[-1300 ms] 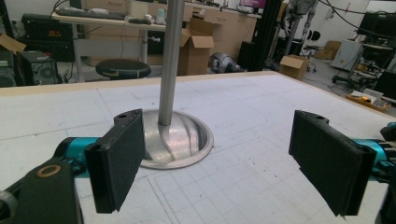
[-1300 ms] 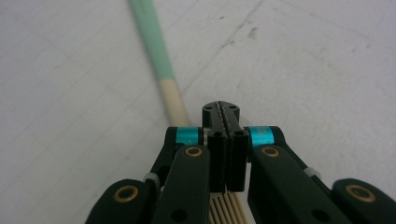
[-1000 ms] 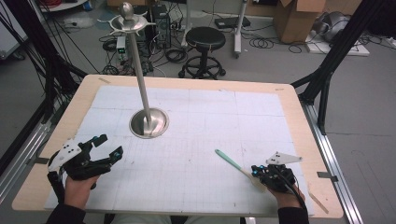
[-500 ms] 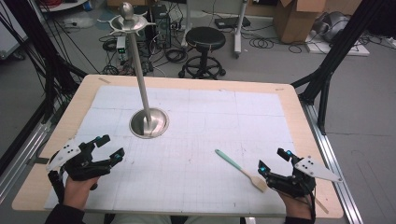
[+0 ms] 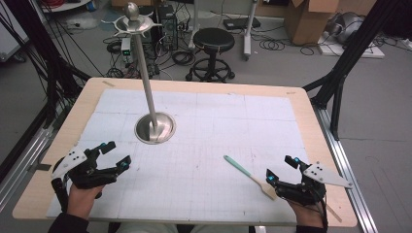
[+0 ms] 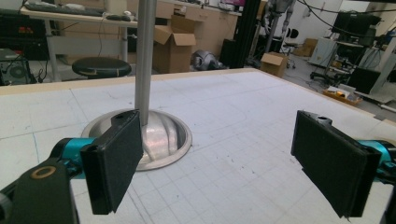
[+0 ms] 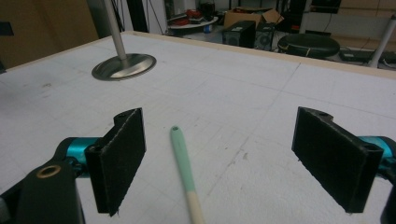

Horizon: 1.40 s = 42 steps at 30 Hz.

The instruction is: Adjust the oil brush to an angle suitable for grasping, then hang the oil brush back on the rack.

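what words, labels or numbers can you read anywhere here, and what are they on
No readable text in any view.
Table mat: printed grid lines, no numbers.
Cardboard boxes: any print too blurred to read.
Spatula, metal stand, left claw, right claw: no markings.

Right tool (image 7: pixel 219 158) jaws wide apart, teal-handled spatula (image 7: pixel 183 156) lying between, metal stand base (image 7: pixel 123 66) beyond

We see the right gripper (image 5: pixel 281 171) pulled back toward the lower right of the frame, jaws apart, spatula (image 5: pixel 249 176) released onto the mat.
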Each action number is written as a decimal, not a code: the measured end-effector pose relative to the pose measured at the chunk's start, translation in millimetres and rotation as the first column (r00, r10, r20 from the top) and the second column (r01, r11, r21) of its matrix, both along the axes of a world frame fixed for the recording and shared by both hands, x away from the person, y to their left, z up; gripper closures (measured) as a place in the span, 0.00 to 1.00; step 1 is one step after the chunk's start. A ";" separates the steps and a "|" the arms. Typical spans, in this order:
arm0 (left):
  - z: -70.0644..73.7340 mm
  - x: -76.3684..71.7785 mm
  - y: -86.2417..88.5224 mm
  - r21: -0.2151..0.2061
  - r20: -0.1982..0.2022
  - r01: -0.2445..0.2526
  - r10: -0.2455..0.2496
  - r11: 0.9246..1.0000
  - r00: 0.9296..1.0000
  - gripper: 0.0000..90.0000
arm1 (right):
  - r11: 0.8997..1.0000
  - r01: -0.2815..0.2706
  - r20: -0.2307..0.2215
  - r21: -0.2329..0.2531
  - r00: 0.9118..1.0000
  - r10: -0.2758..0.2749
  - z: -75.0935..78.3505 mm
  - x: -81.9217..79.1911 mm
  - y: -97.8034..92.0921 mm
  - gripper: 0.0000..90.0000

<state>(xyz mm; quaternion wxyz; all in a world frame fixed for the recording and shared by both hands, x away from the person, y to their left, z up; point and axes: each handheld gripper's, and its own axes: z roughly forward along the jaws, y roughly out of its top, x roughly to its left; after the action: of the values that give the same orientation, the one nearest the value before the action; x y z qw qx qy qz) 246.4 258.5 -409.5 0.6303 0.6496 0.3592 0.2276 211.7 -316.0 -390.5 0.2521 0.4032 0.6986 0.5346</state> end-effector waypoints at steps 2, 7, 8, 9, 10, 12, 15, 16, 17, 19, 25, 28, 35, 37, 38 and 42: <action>-0.1 0.5 -0.5 0.001 0.000 0.001 -0.001 1.000 1.000 0.19 | 1.000 0.001 0.000 -0.004 1.000 -0.001 -0.3 0.3 -0.2 0.18; -0.5 1.6 -0.7 -0.001 -0.001 0.006 -0.006 1.000 1.000 0.19 | 1.000 0.003 -0.023 -0.020 1.000 -0.003 -3.0 3.0 0.2 0.18; -0.5 1.8 -0.7 -0.005 0.002 0.005 -0.005 1.000 1.000 0.19 | 1.000 0.003 -0.023 -0.020 1.000 -0.003 -3.0 3.0 0.2 0.18; -0.4 2.0 -0.3 -0.005 0.001 0.004 -0.004 1.000 1.000 0.19 | 1.000 0.000 -0.027 -0.022 1.000 -0.001 -3.6 3.7 0.9 0.18; -0.4 2.3 -0.2 -0.007 0.002 0.004 -0.004 1.000 1.000 0.19 | 1.000 -0.012 -0.039 -0.021 0.999 0.011 -4.0 4.5 2.1 0.18; -0.8 3.2 -0.2 -0.009 -0.001 0.008 -0.008 1.000 1.000 0.19 | 0.999 -0.033 -0.052 -0.027 0.998 0.032 -4.9 5.7 3.6 0.18; -1.0 3.7 -1.5 -0.017 -0.002 0.008 -0.008 1.000 1.000 0.19 | 0.997 -0.059 -0.077 -0.044 0.995 0.056 -6.8 8.2 6.0 0.18; -0.8 3.6 -1.4 -0.015 -0.002 0.010 -0.011 1.000 1.000 0.19 | 0.996 -0.067 -0.085 -0.050 0.994 0.063 -7.6 9.6 6.8 0.18; -0.4 3.2 -1.3 -0.013 -0.003 0.011 -0.011 1.000 1.000 0.19 | 0.996 -0.071 -0.088 -0.056 0.994 0.066 -8.2 10.6 7.2 0.19; 0.2 2.0 -1.6 -0.008 0.001 0.012 -0.012 1.000 1.000 0.19 | 0.995 -0.081 -0.109 -0.064 0.991 0.074 -10.3 12.7 8.8 0.19; 0.0 0.9 -3.6 -0.002 -0.004 0.019 -0.019 1.000 1.000 0.20 | 0.983 -0.133 -0.177 -0.128 0.978 0.110 -19.6 22.3 17.3 0.28; -0.4 0.7 -3.7 0.004 -0.006 0.022 -0.022 1.000 1.000 0.20 | 0.972 -0.169 -0.214 -0.164 0.968 0.133 -25.1 27.6 22.2 0.35; -0.8 1.6 -4.5 0.004 -0.009 0.026 -0.026 1.000 1.000 0.20 | 0.935 -0.251 -0.335 -0.250 0.929 0.159 -42.8 40.8 32.8 0.54; -0.9 2.1 -4.5 0.001 -0.010 0.022 -0.022 1.000 1.000 0.20 | 0.932 -0.252 -0.344 -0.260 0.926 0.155 -44.2 42.0 33.7 0.55; -1.0 2.3 -4.4 0.002 -0.011 0.023 -0.023 1.000 1.000 0.20 | 0.928 -0.260 -0.357 -0.268 0.921 0.155 -46.1 43.8 34.8 0.57; -1.1 2.4 -4.5 0.004 -0.011 0.026 -0.026 1.000 1.000 0.20 | 0.920 -0.266 -0.375 -0.287 0.915 0.148 -49.6 48.7 37.0 0.62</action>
<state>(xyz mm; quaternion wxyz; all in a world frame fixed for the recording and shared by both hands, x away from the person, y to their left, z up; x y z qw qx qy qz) 248.8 254.0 -410.6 0.6300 0.6566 0.3537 0.2164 260.5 -279.0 -440.1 0.1308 0.3653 0.8509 0.3540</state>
